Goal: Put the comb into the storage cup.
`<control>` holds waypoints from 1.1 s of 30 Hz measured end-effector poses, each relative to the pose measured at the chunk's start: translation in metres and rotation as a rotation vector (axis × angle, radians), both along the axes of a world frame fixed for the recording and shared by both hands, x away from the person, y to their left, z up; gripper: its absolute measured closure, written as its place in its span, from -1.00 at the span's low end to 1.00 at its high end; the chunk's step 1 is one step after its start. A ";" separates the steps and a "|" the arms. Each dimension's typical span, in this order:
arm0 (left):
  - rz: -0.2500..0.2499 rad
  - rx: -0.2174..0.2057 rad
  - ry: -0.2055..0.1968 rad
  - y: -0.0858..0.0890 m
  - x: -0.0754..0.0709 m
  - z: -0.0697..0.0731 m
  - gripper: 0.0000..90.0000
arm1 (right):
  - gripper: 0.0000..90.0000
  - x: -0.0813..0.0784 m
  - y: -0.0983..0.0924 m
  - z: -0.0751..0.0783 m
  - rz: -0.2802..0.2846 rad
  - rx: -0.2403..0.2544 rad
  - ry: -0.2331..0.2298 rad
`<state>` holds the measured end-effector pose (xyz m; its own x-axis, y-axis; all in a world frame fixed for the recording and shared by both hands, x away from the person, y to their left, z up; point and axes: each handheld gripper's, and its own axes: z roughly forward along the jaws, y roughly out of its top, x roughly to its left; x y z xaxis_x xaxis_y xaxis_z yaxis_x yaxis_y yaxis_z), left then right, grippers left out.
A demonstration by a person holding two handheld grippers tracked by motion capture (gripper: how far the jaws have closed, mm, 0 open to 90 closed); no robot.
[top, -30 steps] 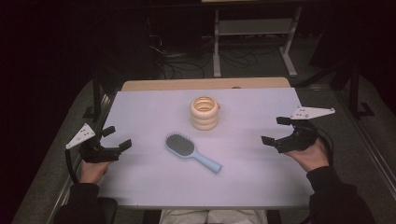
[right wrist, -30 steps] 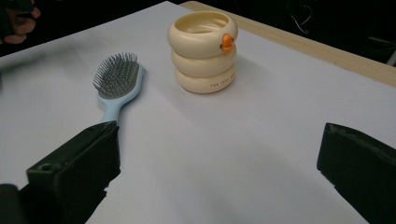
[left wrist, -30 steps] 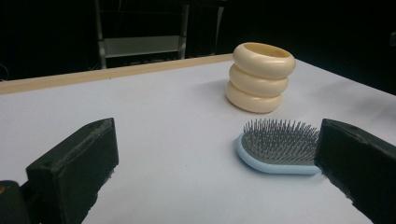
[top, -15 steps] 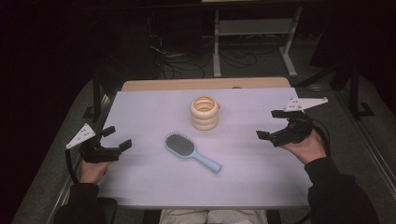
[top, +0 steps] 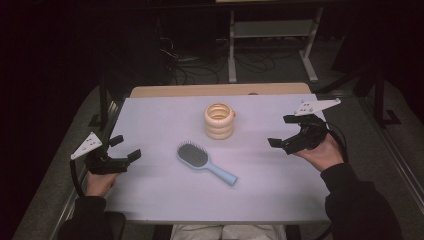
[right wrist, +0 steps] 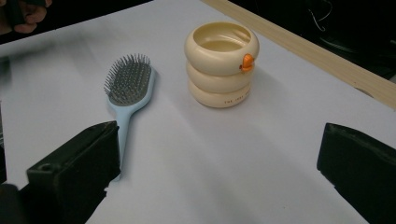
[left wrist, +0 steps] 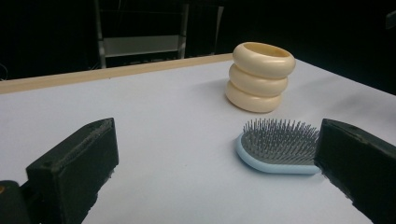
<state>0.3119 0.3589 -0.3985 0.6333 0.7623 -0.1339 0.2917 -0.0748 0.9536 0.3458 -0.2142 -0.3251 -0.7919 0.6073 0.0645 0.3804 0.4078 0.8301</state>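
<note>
Dark racks and loose cables stand behind the pale table (top: pixel 165 200), whose far edge is a strip of bare wood. Over the last second the right gripper (top: pixel 286 134) has lifted off the table's right margin and swung inward and forward, while the left gripper (top: pixel 126 148) has stayed where it was at the left edge. That reads to me as the start of a reach by the right hand (top: pixel 320 155), most likely toward the hairbrush (top: pixel 204 162) or the cream ringed holder (top: pixel 219 121); nothing has been touched yet. The right gripper's jaws are spread wide and hold nothing; in the right gripper view the brush handle runs down toward the left-hand jaw and the holder (right wrist: pixel 221 63), with a small orange tab on its rim, stands ahead between the two jaws, well apart from both. The left gripper is also wide open and empty, held low by the left hand (top: pixel 100 182); in its own view the brush head (left wrist: pixel 278 145), bristles up, lies just beside the right-hand jaw, the holder farther ahead. The right forearm angles in from the lower right, wrist raised.
</note>
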 end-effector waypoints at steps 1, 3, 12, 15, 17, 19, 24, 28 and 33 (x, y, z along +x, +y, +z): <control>0.000 0.000 0.000 0.000 0.000 0.000 -1.00 | -1.00 0.000 0.001 0.000 0.002 -0.003 0.001; 0.000 0.000 0.000 0.000 0.000 0.000 -1.00 | -1.00 0.001 0.003 0.001 0.007 -0.006 0.002; 0.001 -0.003 -0.003 0.000 0.000 0.000 -1.00 | -1.00 0.004 0.012 0.005 0.030 -0.027 0.003; 0.000 -0.002 -0.002 0.000 0.000 0.000 -1.00 | -1.00 0.005 0.016 0.006 0.036 -0.033 0.006; -0.001 -0.003 -0.002 0.000 0.000 0.000 -1.00 | -1.00 0.005 0.017 0.006 0.038 -0.036 0.006; -0.002 -0.002 -0.001 0.000 0.000 0.000 -1.00 | -1.00 0.007 0.020 0.007 0.045 -0.044 0.012; 0.000 -0.002 -0.003 0.000 0.000 0.000 -1.00 | -1.00 0.010 0.029 0.008 0.064 -0.057 0.018; 0.000 -0.003 -0.002 0.000 0.000 0.000 -1.00 | -1.00 0.012 0.038 0.008 0.081 -0.073 0.025; 0.000 -0.002 -0.002 0.000 0.000 0.000 -1.00 | -1.00 0.016 0.046 0.005 0.090 -0.088 0.039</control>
